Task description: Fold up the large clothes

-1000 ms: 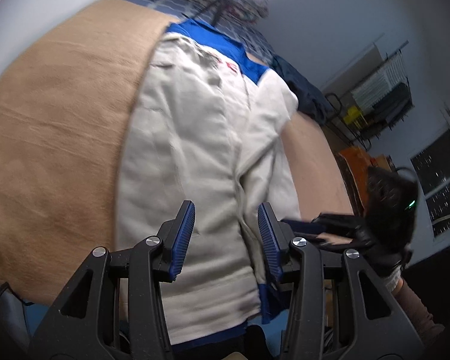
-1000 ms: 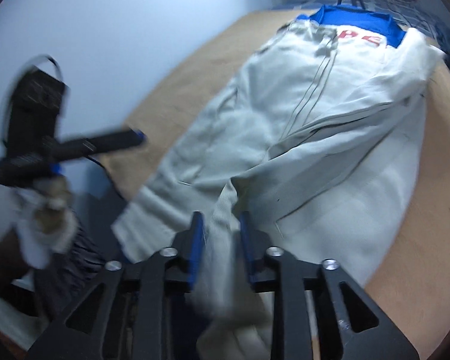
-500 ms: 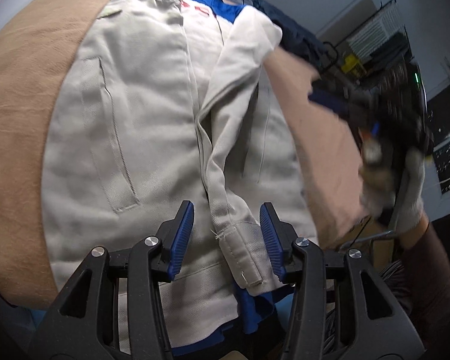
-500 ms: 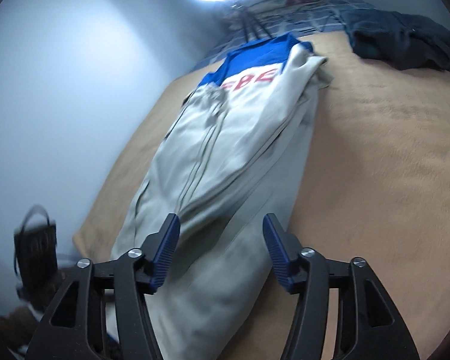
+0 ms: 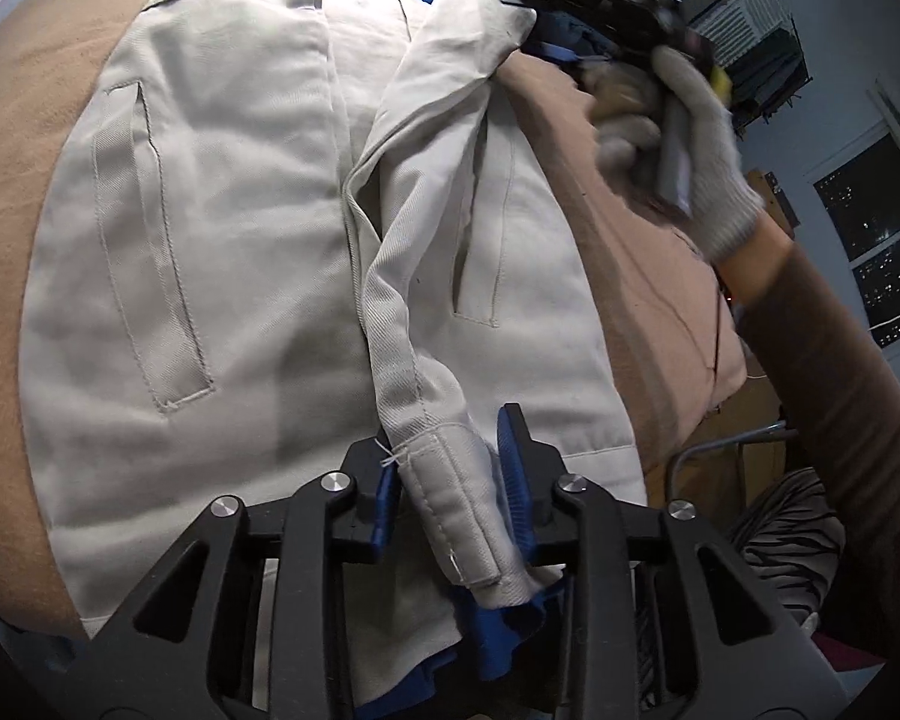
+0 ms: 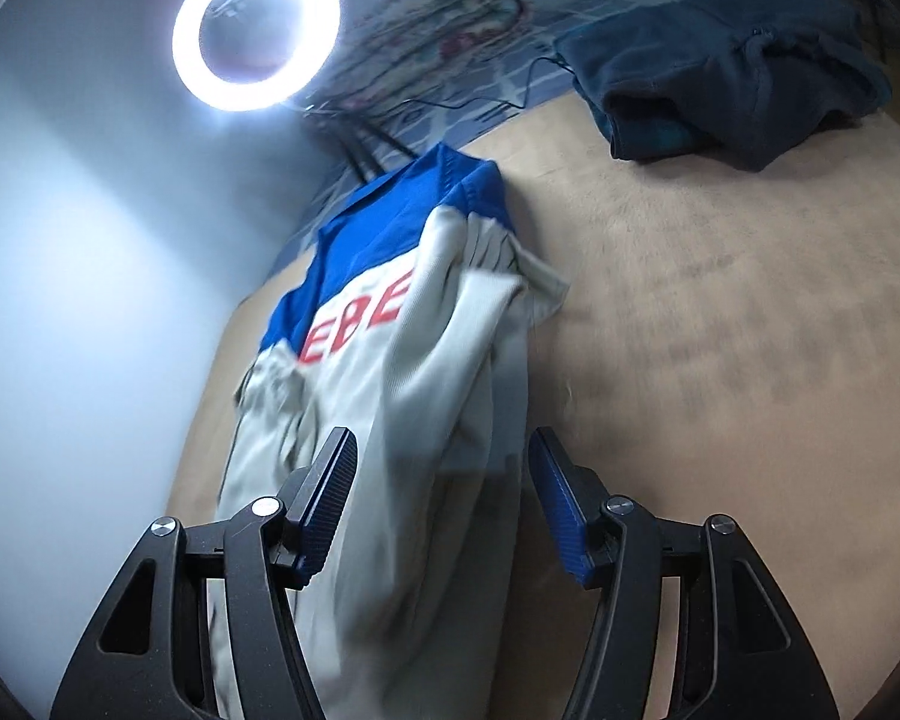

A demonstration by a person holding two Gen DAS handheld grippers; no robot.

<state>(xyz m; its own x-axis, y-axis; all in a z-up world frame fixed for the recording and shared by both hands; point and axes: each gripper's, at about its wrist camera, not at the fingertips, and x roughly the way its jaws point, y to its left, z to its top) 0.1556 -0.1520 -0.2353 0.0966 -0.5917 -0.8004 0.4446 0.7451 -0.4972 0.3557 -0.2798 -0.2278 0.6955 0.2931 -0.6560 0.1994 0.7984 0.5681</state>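
Tools tilted down: left tool (image 5: pixel 453 480) just closed, pinching cuff (image 5: pixel 468 516); right tool (image 6: pixel 444 504) spread.

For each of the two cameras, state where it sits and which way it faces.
Left wrist: on the left tongs, looking down at the jacket's sleeve cuff between the closing pads; gloved right hand shows.
Right wrist: on the open right tongs, facing the jacket's collar end, ring light and dark garment.
Shared: jacket, tan cover.

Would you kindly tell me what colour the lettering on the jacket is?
Red lettering on the jacket, clearest in the right wrist view.
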